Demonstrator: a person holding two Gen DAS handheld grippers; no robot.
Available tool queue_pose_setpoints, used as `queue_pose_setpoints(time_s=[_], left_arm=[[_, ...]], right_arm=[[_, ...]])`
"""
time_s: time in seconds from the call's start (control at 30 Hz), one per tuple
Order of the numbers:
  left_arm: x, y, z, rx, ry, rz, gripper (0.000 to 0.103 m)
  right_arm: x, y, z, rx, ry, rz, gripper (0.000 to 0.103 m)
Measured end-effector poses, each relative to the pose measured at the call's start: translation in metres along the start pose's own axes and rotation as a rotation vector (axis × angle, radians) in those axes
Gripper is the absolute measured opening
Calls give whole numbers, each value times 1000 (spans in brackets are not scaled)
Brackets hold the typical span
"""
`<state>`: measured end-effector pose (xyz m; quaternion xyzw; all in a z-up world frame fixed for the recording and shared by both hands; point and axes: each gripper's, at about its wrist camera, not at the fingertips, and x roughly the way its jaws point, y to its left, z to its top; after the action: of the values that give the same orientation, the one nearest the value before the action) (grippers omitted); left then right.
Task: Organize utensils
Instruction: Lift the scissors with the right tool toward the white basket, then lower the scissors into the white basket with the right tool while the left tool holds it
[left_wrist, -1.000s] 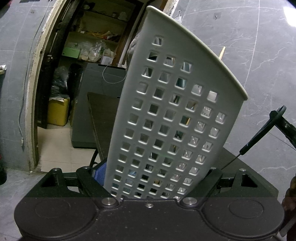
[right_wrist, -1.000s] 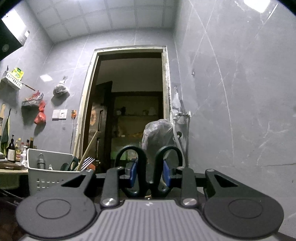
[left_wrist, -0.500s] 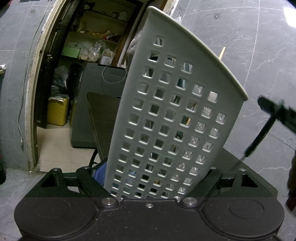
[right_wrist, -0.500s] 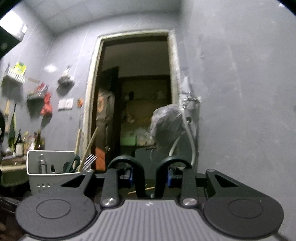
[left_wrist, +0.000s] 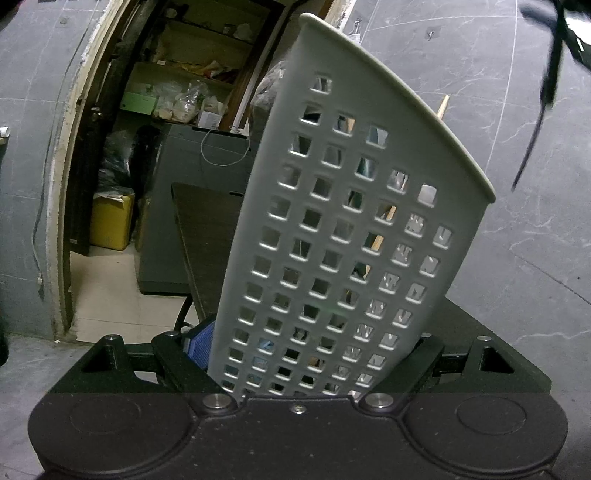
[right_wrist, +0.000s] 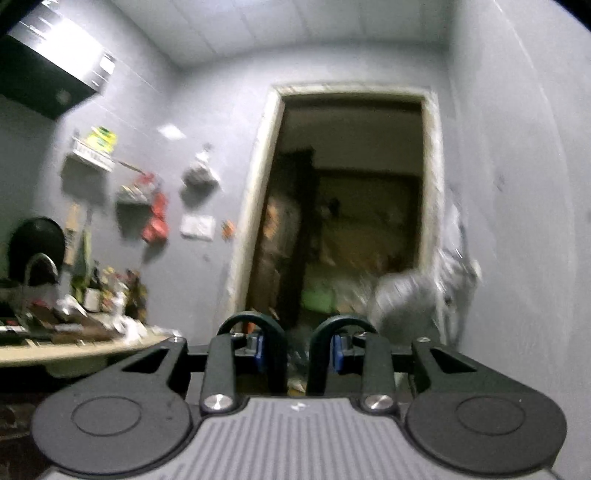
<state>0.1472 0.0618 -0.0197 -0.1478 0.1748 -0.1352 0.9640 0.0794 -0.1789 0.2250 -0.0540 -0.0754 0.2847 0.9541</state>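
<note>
Right now scissors (right_wrist: 295, 354) sit clamped by their two handle loops in the right gripper (right_wrist: 297, 352), raised in front of the doorway (right_wrist: 351, 206). Left gripper (left_wrist: 314, 365) is clamped on the grey basket (left_wrist: 343, 236), wooden stick (left_wrist: 441, 107) poking above its rim.

R claw (right_wrist: 297, 350) w/ scissors (right_wrist: 255, 343) has risen: scissors now top-right in L view, basket gone from R view.
</note>
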Motion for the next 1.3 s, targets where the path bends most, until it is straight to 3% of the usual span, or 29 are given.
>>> queue_pose_setpoints(time_s=[0.1, 0.23, 0.37, 0.57, 0.87, 1.3], left_arm=[[0, 2, 0, -2, -1, -7, 87], [2, 5, -1, -2, -2, -13, 87], [2, 7, -2, -3, -4, -18, 87], [3, 7, -3, -3, -4, -18, 87], [3, 7, -3, -3, -4, -18, 87], [3, 7, -3, -3, -4, -18, 87]], right_arm=[[24, 9, 27, 18, -26, 78, 37], [57, 24, 36, 45, -28, 155, 37], [81, 34, 19, 59, -18, 203, 37], [103, 42, -22, 96, 86, 241, 37], [102, 37, -50, 117, 162, 263, 37], [98, 49, -55, 66, 184, 299, 38]])
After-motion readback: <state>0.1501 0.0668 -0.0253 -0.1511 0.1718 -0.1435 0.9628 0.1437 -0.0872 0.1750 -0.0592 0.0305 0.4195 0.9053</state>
